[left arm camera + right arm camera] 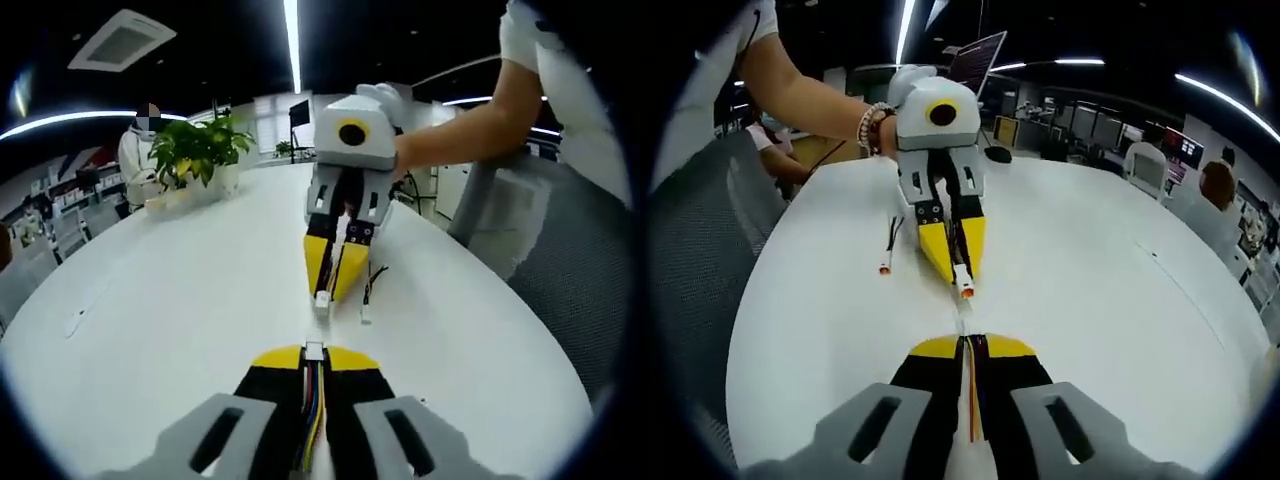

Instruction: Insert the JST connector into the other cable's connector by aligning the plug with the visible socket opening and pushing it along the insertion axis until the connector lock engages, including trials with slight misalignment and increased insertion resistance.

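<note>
The left gripper [314, 356] is clamped on a multicoloured cable, its white connector [314, 350] poking out past the yellow jaw tips. Facing it just ahead, the right gripper [330, 285] pinches the other cable, whose white connector [322, 299] sits at its tips, apart from the first by a short gap of bare white table [170, 310]. In the right gripper view, the right gripper [970, 348] grips its cable while the opposite connector [966, 290] looks orange-tipped. A loose cable end [886, 262] lies beside the grippers. The table spreads open on both sides; a potted plant [195, 150] stands near the far edge, and a mesh chair [695, 270] borders the near one.
</note>
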`<state>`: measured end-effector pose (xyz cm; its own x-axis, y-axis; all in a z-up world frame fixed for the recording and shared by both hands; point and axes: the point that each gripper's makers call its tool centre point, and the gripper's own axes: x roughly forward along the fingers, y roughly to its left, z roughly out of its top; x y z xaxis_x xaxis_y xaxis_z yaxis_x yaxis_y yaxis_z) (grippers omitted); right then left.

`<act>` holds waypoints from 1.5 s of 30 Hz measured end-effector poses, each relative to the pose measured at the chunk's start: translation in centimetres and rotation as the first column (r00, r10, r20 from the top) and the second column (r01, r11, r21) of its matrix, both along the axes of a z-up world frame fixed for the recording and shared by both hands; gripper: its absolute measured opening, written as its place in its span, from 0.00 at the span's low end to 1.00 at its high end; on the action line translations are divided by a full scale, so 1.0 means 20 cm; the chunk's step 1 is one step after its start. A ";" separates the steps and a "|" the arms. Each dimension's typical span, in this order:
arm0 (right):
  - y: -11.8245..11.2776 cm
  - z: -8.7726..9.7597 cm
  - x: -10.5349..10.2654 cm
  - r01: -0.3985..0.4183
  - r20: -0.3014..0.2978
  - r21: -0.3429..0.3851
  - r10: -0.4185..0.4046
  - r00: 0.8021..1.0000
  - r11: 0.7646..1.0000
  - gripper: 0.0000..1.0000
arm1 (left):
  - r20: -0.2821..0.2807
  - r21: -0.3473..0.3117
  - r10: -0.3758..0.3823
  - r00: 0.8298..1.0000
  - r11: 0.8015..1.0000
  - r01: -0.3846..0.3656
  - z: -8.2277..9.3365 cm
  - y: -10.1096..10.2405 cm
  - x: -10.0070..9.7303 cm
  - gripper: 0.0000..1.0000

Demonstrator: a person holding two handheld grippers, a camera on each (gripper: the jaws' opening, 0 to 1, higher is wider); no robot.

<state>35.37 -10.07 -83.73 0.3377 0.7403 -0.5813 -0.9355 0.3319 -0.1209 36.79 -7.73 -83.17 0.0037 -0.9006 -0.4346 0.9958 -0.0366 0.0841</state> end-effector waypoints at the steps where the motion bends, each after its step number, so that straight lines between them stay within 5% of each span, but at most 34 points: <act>1: 0.01 0.00 0.00 -0.004 -0.003 0.002 0.004 1.000 1.000 0.04 | 0.000 0.000 -0.005 1.000 1.000 0.005 0.00 -0.01 -0.01 0.00; 45: 0.09 0.05 -0.04 -0.065 0.016 0.020 0.064 0.998 0.998 0.04 | 0.003 0.006 -0.045 0.999 0.999 0.045 0.04 -0.02 -0.07 0.00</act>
